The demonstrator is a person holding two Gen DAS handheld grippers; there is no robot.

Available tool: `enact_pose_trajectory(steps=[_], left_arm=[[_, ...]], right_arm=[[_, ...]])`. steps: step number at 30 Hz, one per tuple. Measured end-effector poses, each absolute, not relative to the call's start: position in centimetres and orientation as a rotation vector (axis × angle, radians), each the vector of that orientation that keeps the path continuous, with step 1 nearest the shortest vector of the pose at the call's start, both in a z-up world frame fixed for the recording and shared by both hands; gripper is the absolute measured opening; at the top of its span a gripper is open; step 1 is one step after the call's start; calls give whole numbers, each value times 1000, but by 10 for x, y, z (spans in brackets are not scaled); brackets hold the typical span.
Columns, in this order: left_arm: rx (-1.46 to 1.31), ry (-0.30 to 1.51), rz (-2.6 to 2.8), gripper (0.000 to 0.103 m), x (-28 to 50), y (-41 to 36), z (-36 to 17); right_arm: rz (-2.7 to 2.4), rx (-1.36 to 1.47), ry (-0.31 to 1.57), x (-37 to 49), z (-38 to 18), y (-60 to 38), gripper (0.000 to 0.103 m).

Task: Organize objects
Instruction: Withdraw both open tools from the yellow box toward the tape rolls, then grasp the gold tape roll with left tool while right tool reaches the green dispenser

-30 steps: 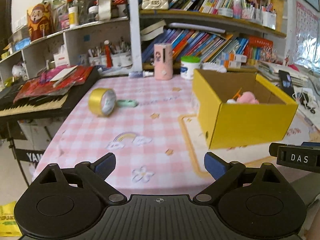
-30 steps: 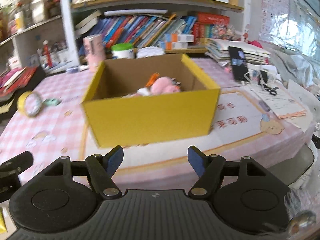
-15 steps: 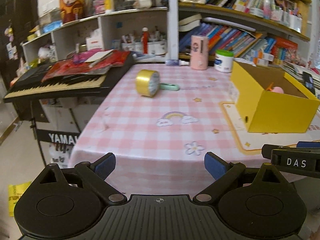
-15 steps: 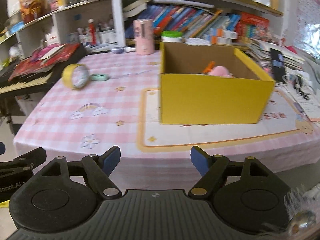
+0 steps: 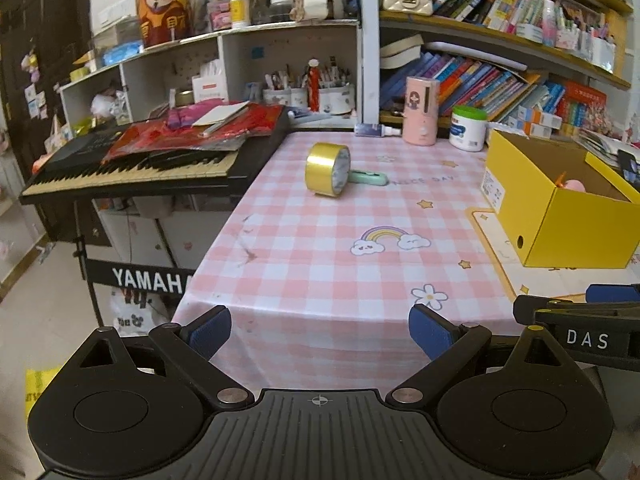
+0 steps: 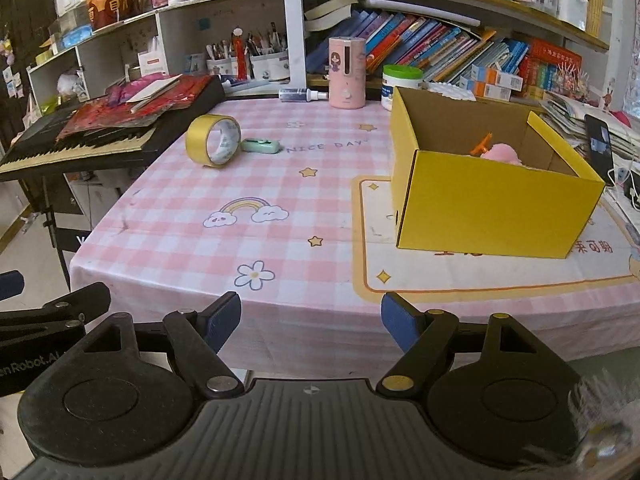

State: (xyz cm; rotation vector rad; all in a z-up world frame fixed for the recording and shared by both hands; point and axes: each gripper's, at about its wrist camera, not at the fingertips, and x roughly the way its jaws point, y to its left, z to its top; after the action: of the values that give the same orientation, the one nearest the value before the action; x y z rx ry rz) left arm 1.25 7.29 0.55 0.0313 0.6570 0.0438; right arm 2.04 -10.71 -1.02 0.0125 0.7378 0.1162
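A gold tape roll (image 5: 327,174) (image 6: 213,140) stands on edge at the far left of the pink checked table (image 5: 320,264), with a small green tool (image 5: 368,178) (image 6: 261,145) touching its right side. An open yellow box (image 5: 560,208) (image 6: 488,196) sits on the right and holds a pink toy (image 6: 500,152). My left gripper (image 5: 319,330) is open and empty, off the table's front edge. My right gripper (image 6: 311,320) is open and empty, also off the front edge, to the right of the left one.
A Yamaha keyboard (image 5: 132,168) piled with red packets stands left of the table. A pink canister (image 5: 420,110), a white jar with a green lid (image 5: 467,128) and a small bottle (image 5: 376,131) stand at the table's back edge. Shelves of books rise behind.
Both grippers have pulled back from the table and swung left. The box, close in front before, is now farther away; the keyboard and table edge have come into view. Both stay open.
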Motion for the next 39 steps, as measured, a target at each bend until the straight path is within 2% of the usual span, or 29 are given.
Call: enact_pose_trajectory(steps=[17, 25, 27, 39], left_arm=[[0, 666, 23, 97, 55, 80, -1], [-27, 646, 40, 97, 118, 84, 4], [-27, 638, 52, 97, 135, 86, 6], [29, 633, 45, 96, 241, 85, -1]], right_arm=[[111, 11, 748, 55, -15, -99, 75], [172, 14, 738, 114, -17, -95, 72], [189, 22, 733, 131, -16, -94, 68], [247, 7, 739, 231, -21, -86, 67]])
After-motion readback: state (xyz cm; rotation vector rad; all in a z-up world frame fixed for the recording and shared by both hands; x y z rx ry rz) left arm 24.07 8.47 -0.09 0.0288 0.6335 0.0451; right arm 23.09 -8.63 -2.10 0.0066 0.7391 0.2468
